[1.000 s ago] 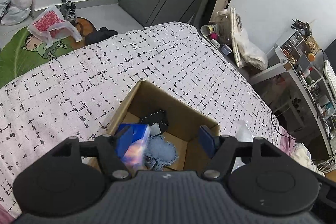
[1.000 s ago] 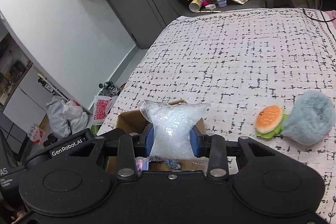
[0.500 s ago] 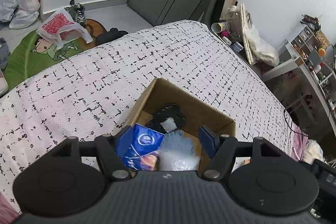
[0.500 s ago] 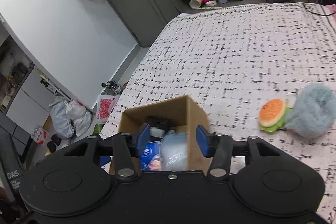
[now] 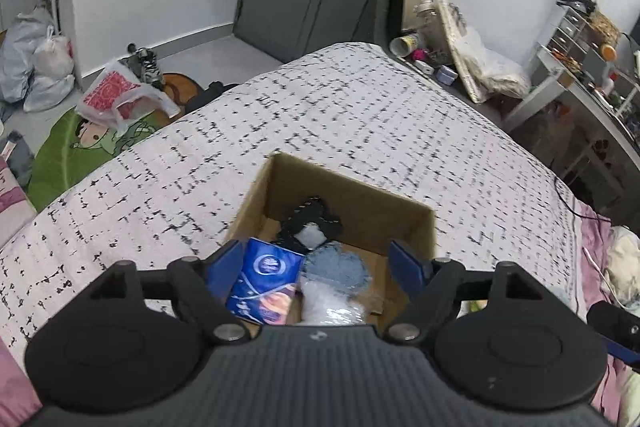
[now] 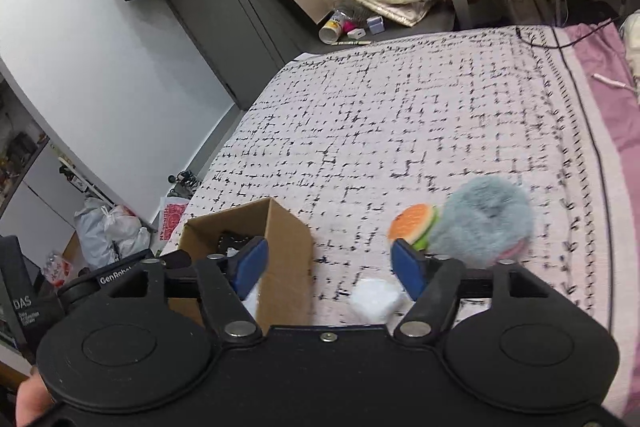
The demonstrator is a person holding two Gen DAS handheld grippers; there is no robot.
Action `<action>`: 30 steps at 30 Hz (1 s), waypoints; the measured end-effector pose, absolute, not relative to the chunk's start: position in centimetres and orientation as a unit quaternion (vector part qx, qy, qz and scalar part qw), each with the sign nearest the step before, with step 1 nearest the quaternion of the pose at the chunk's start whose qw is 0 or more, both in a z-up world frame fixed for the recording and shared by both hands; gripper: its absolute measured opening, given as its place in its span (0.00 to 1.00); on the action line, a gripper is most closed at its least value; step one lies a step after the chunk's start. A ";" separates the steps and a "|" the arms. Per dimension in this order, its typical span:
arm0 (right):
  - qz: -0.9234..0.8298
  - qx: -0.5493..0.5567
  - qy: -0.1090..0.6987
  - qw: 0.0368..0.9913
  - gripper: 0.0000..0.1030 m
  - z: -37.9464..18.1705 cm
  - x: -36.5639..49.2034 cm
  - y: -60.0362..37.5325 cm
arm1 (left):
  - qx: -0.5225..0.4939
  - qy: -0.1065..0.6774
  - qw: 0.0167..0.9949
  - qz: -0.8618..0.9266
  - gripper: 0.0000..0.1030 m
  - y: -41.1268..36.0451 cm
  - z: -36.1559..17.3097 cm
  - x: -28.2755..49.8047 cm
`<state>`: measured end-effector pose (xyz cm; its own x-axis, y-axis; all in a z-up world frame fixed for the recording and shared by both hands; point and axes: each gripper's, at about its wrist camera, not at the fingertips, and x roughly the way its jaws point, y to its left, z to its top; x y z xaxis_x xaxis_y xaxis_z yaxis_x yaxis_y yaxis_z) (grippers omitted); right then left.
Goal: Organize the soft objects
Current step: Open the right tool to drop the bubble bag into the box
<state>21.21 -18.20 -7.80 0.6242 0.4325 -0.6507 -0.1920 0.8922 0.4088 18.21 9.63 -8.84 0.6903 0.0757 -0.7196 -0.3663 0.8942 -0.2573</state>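
Observation:
A cardboard box (image 5: 352, 195) stands on the patterned bed cover. Inside lie a blue tissue pack (image 5: 264, 279), a black item (image 5: 316, 219), a blue-grey fuzzy piece (image 5: 338, 263) and a clear white bubble bag (image 5: 332, 303). My left gripper (image 5: 316, 263) is open and empty above the box. My right gripper (image 6: 328, 267) is open and empty, just right of the box (image 6: 280, 247). A burger toy (image 6: 414, 223) and a grey-blue plush (image 6: 480, 223) lie on the bed ahead of it. A small white soft thing (image 6: 374, 299) lies between its fingers, low down.
The bed cover (image 6: 400, 123) stretches ahead. The bed's left edge drops to a floor with bags (image 5: 120, 99) and a green mat (image 5: 76, 147). A desk and shelves (image 5: 592, 75) stand at the right. A purple sheet (image 6: 600, 75) runs along the bed's right side.
My right gripper opened and let the bubble bag fall into the box, then swung right towards the plush and burger. The left gripper stayed open above the box.

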 end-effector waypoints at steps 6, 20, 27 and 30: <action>0.189 0.151 0.379 0.893 0.99 -7.0 20.2 -20.6 | -0.160 0.398 0.897 0.104 0.87 6.8 -7.9 18.3; 0.177 0.154 0.374 0.897 1.00 -6.8 19.3 -25.9 | -0.142 0.385 0.909 0.074 0.99 2.2 -5.5 16.4; 0.172 0.164 0.367 0.899 1.00 -7.2 18.9 -28.3 | -0.142 0.375 0.914 0.061 1.00 0.1 -5.1 15.8; 0.171 0.174 0.373 0.895 1.00 -7.8 19.0 -29.1 | -0.143 0.372 0.915 0.055 1.00 -0.8 -5.0 15.6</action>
<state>18.99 -29.08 -7.79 0.6630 0.4366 -0.6081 -0.1762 0.8805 0.4401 15.61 -0.76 -4.96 0.7165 -0.0058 -0.6975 -0.2071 0.9531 -0.2208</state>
